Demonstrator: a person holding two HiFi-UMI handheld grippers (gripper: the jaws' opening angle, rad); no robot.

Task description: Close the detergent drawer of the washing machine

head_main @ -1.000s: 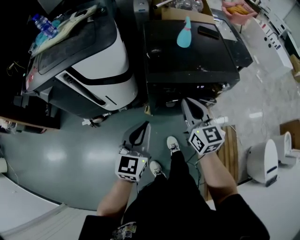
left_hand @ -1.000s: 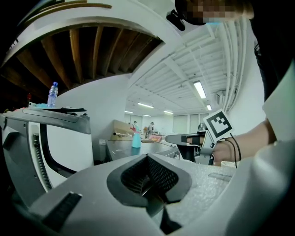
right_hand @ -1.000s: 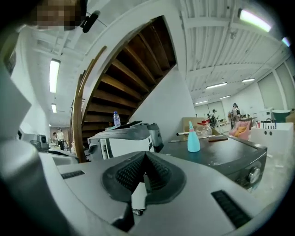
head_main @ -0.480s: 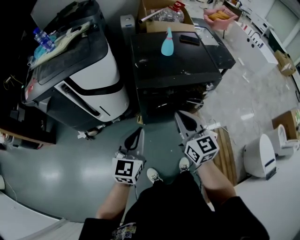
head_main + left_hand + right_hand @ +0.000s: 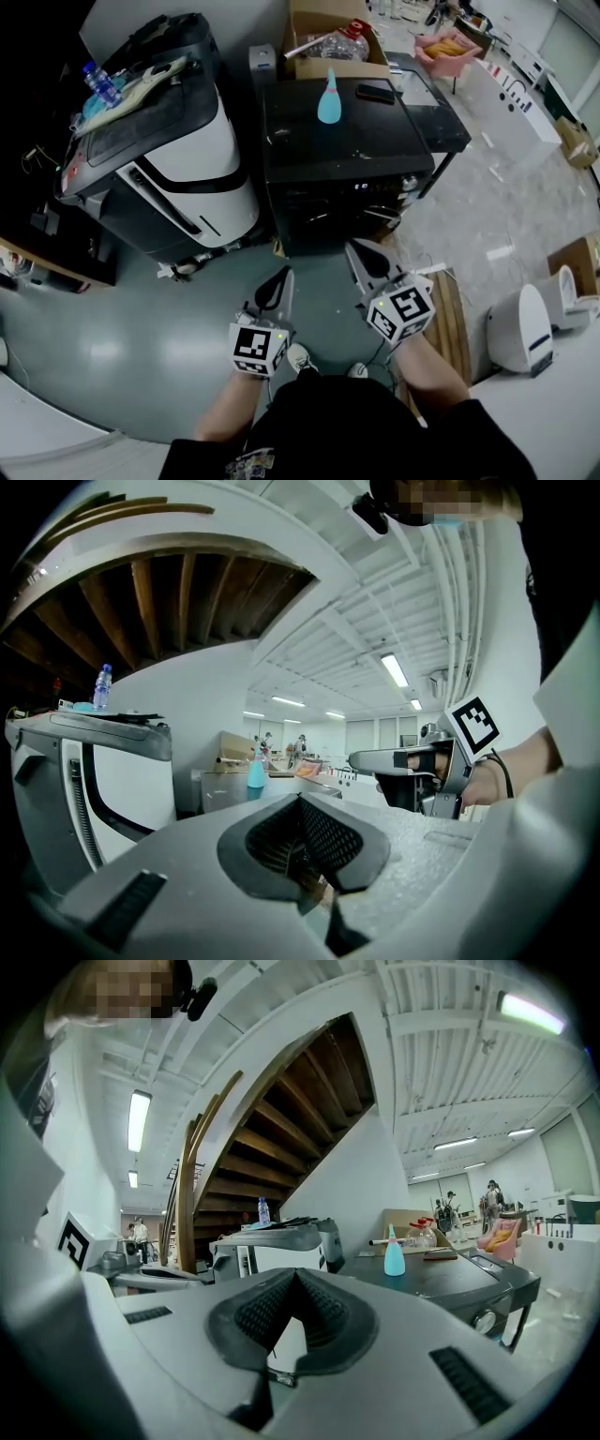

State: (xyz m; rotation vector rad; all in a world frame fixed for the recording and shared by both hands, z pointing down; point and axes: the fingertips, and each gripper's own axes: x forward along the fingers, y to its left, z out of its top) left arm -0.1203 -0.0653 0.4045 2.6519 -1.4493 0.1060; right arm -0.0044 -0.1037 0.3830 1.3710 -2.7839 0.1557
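Washing machine ahead, apart from left gripper and right gripper, fingers together, empty.

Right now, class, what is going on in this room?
A person faces a black washing machine, holding a gripper in each hand. The left gripper and right gripper are both shut and empty, short of the machine's front. A teal bottle stands on its top.
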